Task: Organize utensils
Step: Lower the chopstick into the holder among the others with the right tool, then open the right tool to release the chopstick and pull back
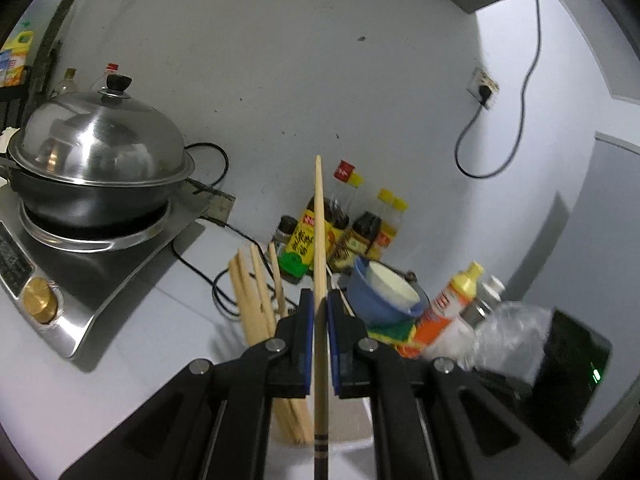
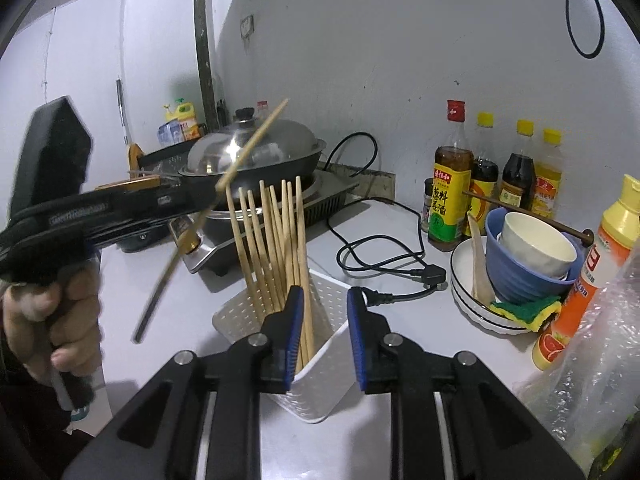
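Observation:
My left gripper [image 1: 320, 300] is shut on one bamboo chopstick [image 1: 319, 240] that points up and away; in the right wrist view this gripper [image 2: 208, 196] holds the chopstick [image 2: 256, 140] tilted, left of and above the holder. A white perforated utensil holder [image 2: 320, 364] stands on the counter with several chopsticks [image 2: 276, 240] upright in it. They also show in the left wrist view [image 1: 256, 300]. My right gripper [image 2: 322, 304] is open and empty, its jaws on either side of the holder's near rim.
A lidded wok [image 1: 100, 152] sits on an induction cooker [image 1: 80, 280] at the left. Sauce bottles [image 2: 488, 184] line the wall. Stacked bowls on plates [image 2: 528, 256], a sponge, an orange bottle [image 2: 580, 280] and a loose power cord [image 2: 384, 260] lie at the right.

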Demonstrator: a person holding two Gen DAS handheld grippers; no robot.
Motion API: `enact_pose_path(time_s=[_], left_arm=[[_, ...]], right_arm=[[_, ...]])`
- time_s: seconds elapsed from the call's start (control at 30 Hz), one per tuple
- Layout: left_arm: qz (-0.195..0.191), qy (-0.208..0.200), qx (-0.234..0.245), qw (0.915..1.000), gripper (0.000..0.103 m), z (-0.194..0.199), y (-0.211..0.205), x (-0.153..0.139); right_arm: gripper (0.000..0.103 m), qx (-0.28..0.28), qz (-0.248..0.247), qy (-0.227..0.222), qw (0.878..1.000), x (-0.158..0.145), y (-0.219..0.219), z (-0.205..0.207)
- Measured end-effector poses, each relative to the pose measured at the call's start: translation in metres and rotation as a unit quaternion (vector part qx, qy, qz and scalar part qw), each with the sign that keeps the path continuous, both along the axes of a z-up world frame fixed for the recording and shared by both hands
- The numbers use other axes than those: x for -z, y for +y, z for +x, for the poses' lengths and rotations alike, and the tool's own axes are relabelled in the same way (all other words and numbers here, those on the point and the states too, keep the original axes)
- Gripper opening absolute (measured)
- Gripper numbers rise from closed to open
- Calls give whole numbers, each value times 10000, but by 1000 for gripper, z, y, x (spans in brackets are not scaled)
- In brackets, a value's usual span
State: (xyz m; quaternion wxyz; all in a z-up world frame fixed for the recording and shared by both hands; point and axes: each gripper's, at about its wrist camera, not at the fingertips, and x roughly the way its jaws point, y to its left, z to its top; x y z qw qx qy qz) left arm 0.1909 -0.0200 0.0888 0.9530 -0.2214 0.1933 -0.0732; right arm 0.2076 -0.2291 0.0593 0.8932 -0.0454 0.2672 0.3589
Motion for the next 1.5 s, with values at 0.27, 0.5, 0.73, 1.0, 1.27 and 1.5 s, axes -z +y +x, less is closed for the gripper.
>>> enact_pose_path(time_s=[0.27, 0.5, 0.73, 1.0, 1.27, 1.5], left_arm=[[-52, -199, -712, 9972, 6, 30, -12, 12], [265, -307, -1064, 9935, 6, 37, -32, 29], [402, -306, -1068, 9930, 6, 37, -36, 35], [330, -159, -988, 9944, 31, 34, -29, 39], [376, -186, -938, 9947, 31, 21, -28, 31], [429, -219, -913, 9947, 31, 3, -22, 22]], right_arm=[[20, -49, 218, 38, 9997, 4, -14, 14], [20, -117, 271, 71, 9995, 11, -17, 23], [20, -114, 274, 97, 9995, 15, -17, 25], [20, -148, 230, 67, 9996, 14, -14, 22], [20, -94, 161, 36, 9998, 12, -12, 21], [20, 104, 107, -1, 9999, 8, -16, 17]])
